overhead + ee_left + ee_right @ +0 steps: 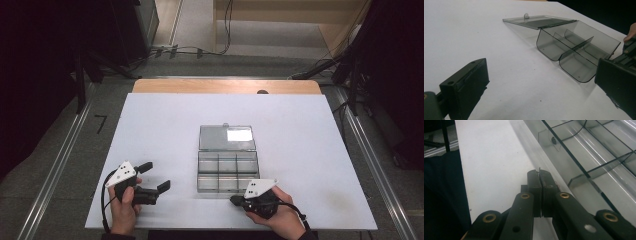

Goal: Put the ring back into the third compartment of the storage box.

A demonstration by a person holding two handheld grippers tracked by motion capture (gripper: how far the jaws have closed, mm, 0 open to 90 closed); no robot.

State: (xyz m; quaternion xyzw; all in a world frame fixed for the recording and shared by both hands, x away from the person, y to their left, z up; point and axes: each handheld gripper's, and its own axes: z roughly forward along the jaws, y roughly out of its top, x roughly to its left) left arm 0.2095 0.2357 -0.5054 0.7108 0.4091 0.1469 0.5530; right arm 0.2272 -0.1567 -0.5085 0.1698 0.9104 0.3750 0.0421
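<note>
A clear smoky plastic compartment box (227, 170) lies in the middle of the white table, its lid (227, 138) folded flat on the far side. The compartments look empty. My left gripper (155, 176) rests at the near left, open, nothing between its jaws; in the left gripper view it (541, 87) faces the box (574, 50) across bare table. My right gripper (234, 200) lies at the box's near right corner, jaws pressed together. In the right gripper view its tips (539, 173) sit beside the box wall (586, 147); a hair-thin sliver shows there, too small to identify.
The white table top (160, 130) has wide bare room left and right of the box. A wooden edge (225, 86) runs along the far side. Cables and dark stands lie on the floor beyond. A hand and the right gripper (629, 47) show behind the box.
</note>
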